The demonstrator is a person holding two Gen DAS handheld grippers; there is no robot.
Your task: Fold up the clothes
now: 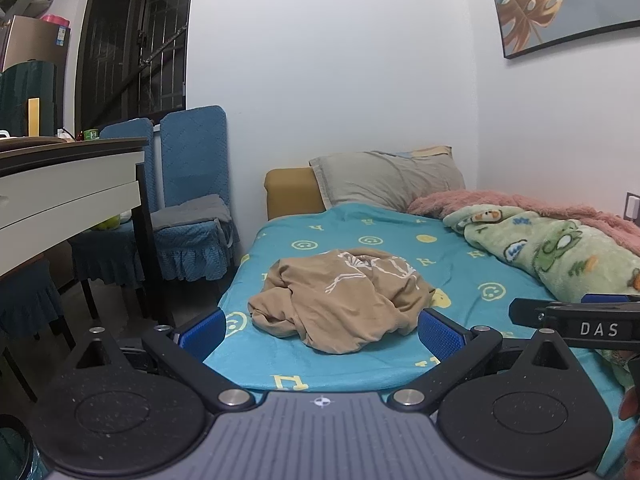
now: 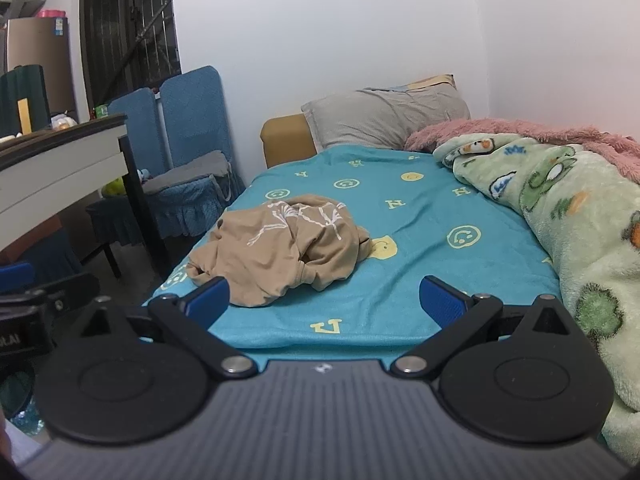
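A crumpled tan shirt with a white line print lies in a heap on a bed covered by a teal sheet printed with yellow smiley faces and letters, toward the near left part of the mattress. Two hand-held grippers hover short of the bed's near edge, side by side. The left gripper has its blue-padded fingers spread wide and grips nothing; the shirt sits beyond and between them, untouched. The right gripper is likewise spread to its full width and empty, with the shirt ahead and to its left, one blue pad just overlapping the cloth's near edge in its own view.

A grey pillow leans at the head of the bed against a white wall. Along the right side, a green cartoon blanket lies bunched over a pink fleece one. To the left stand two chairs in blue quilted covers, beside a table. A leaf picture hangs above.
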